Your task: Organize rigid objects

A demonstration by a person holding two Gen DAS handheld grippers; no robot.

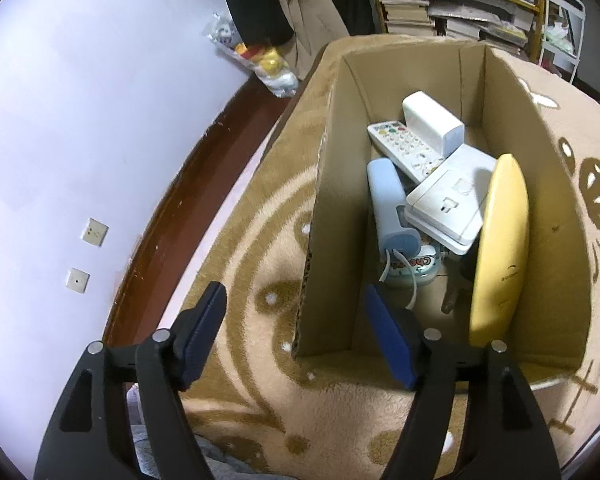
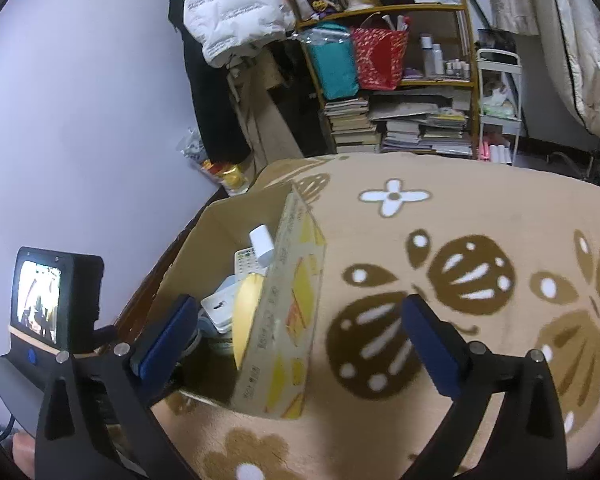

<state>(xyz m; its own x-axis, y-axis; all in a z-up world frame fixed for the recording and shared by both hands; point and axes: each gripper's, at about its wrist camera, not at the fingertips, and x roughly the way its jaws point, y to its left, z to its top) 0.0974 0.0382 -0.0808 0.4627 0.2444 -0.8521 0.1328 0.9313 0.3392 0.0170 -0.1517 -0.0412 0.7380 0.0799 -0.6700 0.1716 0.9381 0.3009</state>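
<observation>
An open cardboard box [image 1: 340, 208] stands on a tan patterned blanket [image 1: 260, 360]. Inside lie a white remote [image 1: 404, 144], a white block [image 1: 432, 120], a pale blue cylinder [image 1: 388, 204] with a white cord, a white flat device [image 1: 448, 200] and a yellow oval plate [image 1: 500, 248] leaning on the right wall. My left gripper [image 1: 296, 332] is open, straddling the box's near left wall, holding nothing. In the right wrist view the same box [image 2: 276, 320] shows its printed yellow side. My right gripper [image 2: 300, 336] is open and empty above the box's near corner.
A white wall [image 1: 80, 120] and dark wooden edge [image 1: 172, 232] run along the left. A plastic bag [image 1: 260, 60] lies on the floor by the wall. Shelves [image 2: 400, 80] with books and bags stand behind. The other gripper's camera unit [image 2: 56, 300] is at the left.
</observation>
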